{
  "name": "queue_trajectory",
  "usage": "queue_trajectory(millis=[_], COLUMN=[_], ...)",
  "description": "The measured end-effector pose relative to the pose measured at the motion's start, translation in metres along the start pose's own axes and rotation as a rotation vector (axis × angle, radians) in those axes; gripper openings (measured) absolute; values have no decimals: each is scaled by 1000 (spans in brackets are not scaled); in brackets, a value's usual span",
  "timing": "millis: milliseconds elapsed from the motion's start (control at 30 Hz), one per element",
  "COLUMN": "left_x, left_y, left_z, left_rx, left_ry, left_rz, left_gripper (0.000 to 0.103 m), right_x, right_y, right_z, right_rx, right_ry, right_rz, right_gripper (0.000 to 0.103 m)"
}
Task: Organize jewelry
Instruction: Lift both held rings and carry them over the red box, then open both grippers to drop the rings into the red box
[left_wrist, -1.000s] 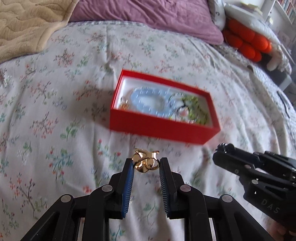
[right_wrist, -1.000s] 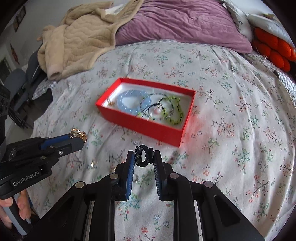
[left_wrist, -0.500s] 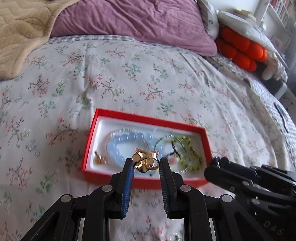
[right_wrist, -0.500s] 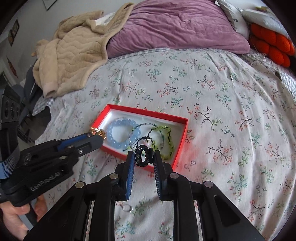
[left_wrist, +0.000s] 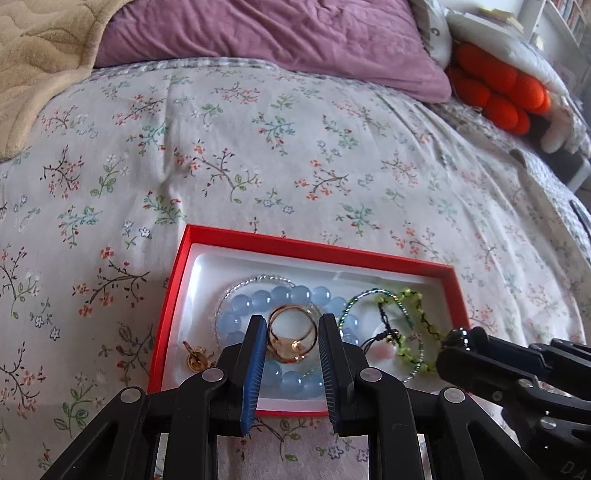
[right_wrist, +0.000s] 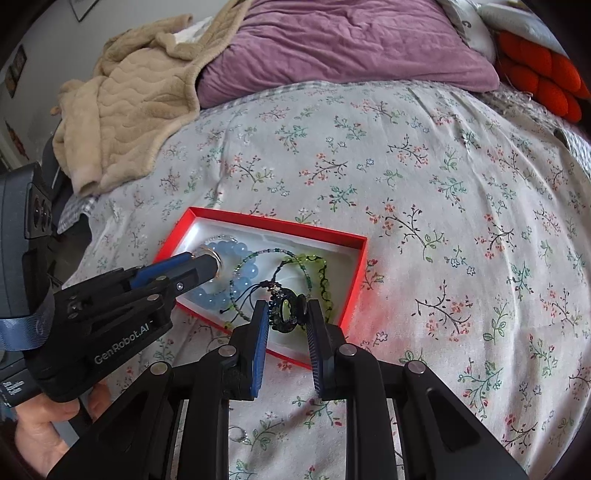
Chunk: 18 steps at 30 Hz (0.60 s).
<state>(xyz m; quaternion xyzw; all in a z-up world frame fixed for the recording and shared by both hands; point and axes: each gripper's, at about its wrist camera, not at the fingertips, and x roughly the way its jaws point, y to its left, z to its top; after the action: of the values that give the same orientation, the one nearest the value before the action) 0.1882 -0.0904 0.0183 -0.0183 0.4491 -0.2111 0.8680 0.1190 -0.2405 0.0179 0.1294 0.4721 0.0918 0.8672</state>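
A red box (left_wrist: 177, 280) (right_wrist: 360, 273) with a white lining lies on the floral bedspread. It holds a blue bead bracelet (left_wrist: 295, 295) (right_wrist: 242, 254), green beaded bracelets (left_wrist: 410, 317) (right_wrist: 317, 273) and a small gold piece (left_wrist: 195, 360). My left gripper (left_wrist: 292, 334) (right_wrist: 212, 264) is shut on a gold ring (left_wrist: 291, 338) and holds it over the blue bracelet. My right gripper (right_wrist: 284, 314) (left_wrist: 458, 341) is shut on a dark beaded ring (right_wrist: 287, 312) over the box's near right part.
A purple pillow (right_wrist: 351, 40) and a beige blanket (right_wrist: 129, 96) lie at the bed's head. Orange cushions (left_wrist: 498, 92) sit at the far right. A small silver ring (right_wrist: 236, 434) lies on the bedspread near the box's front.
Both grippers have moved forward from in front of the box to over it, each still holding its ring. The gold ring has tilted in the left jaws.
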Motion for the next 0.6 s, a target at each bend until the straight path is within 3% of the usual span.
queue_trajectory(millis=[100, 467, 567, 600], left_x=[-3, -29, -35, -37], left_y=[-2, 5, 5, 5], left_z=[-1, -8, -12, -13], left_rx=[9, 36, 51, 56], left_ry=[-7, -16, -10, -9], left_rz=[24, 64, 82, 87], left_gripper=[39, 51, 58, 63], right_x=[1, 6, 3, 2], right_y=[-1, -1, -2, -2], right_z=[0, 2, 2, 2], right_rx=[-4, -14, -6, -3], right_ry=[2, 9, 12, 15], right_rz=[0, -10, -12, -12], right_gripper=[22, 22, 26, 33])
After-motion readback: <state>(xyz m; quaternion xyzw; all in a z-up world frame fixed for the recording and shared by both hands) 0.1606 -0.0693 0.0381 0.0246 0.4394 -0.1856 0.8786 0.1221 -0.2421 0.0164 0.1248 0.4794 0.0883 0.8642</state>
